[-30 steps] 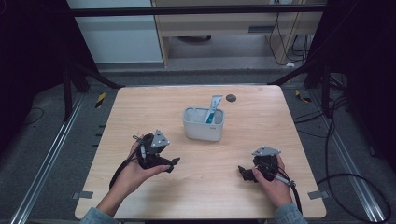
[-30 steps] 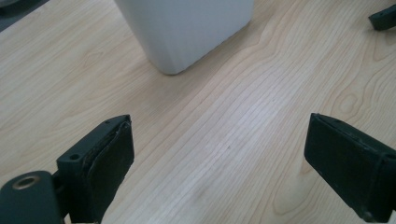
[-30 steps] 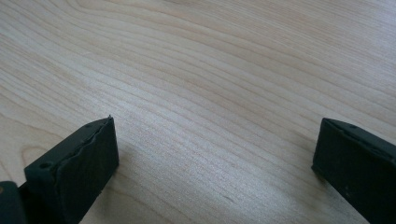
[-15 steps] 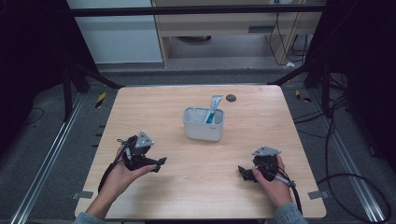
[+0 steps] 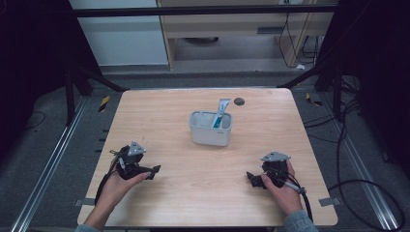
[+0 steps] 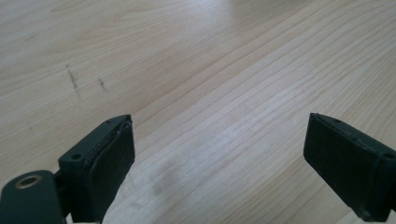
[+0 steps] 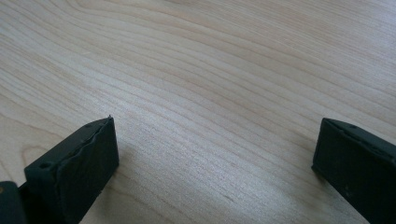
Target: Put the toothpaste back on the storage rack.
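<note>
1. One wooden worktop (image 5: 183, 193) carries everything, and two grippers rest low over it near its front edge.
2. The left gripper (image 5: 153, 170) sits toward the front left corner, held in one hand (image 5: 116, 186); in the left gripper view its two black jaws stand wide apart with nothing but bare wood between them.
3. The right gripper (image 5: 250, 178) sits toward the front right corner in the other hand (image 5: 283, 191); in the right gripper view its jaws are likewise spread, gripping nothing.
4. One grey tub (image 5: 209, 133) stands around the middle of the worktop, slightly toward the back edge, well apart from both grippers and roughly between them.
5. One tube (image 5: 221, 112), white and blue, leans upright inside the tub, its top poking above the rim.
6. One small dark round thing (image 5: 239, 101) lies near the back edge, just behind the tub.
</note>
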### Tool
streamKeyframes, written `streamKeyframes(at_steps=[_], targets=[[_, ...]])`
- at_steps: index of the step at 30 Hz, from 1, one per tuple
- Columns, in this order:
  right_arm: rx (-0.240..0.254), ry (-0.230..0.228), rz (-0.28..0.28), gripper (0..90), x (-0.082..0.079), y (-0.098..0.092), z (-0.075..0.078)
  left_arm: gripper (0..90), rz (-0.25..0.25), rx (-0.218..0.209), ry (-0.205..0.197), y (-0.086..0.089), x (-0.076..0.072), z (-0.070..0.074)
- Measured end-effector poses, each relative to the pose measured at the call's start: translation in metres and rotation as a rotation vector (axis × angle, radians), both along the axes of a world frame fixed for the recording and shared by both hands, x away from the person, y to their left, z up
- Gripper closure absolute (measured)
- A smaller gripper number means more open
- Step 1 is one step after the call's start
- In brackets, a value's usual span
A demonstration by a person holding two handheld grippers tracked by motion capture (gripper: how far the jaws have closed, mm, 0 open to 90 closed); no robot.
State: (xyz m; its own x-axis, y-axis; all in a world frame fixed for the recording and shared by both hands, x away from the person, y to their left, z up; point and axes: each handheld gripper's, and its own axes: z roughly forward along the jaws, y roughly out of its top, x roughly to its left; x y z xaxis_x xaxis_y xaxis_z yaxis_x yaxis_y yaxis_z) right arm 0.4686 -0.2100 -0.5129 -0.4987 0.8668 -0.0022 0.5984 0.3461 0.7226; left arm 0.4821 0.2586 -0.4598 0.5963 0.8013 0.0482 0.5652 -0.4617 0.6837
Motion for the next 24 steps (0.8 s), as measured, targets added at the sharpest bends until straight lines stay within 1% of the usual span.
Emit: streamKeyframes(at_steps=[4,5,13,15,18,19,20,24], targets=[[-0.002,-0.001,0.000,0.4,0.000,0.000,0.000,8.6,0.021,-0.003,0.012,0.008,0.001,-0.007],[-0.002,-0.001,0.000,0.4,0.000,0.000,0.000,8.4,0.026,-0.004,0.024,0.012,0.002,-0.011],[-0.003,-0.002,0.001,0.4,0.000,0.000,0.000,8.1,0.055,-0.012,0.046,0.024,0.007,-0.022],[-0.002,-0.001,0.001,0.4,0.000,0.000,0.000,7.9,0.067,-0.024,0.045,0.026,0.009,-0.024],[-0.002,-0.002,0.001,0.4,0.000,0.000,0.000,8.0,0.078,-0.027,0.043,0.029,0.013,-0.026],[-0.003,-0.002,0.001,0.4,0.000,0.000,0.000,7.9,0.084,-0.018,0.041,0.030,0.016,-0.028],[-0.003,-0.002,0.001,0.4,0.000,0.000,0.000,7.8,0.084,-0.018,0.041,0.030,0.016,-0.028],[-0.002,0.000,0.000,0.4,0.000,0.000,0.000,7.8,0.093,-0.033,0.044,0.033,0.022,-0.033]])
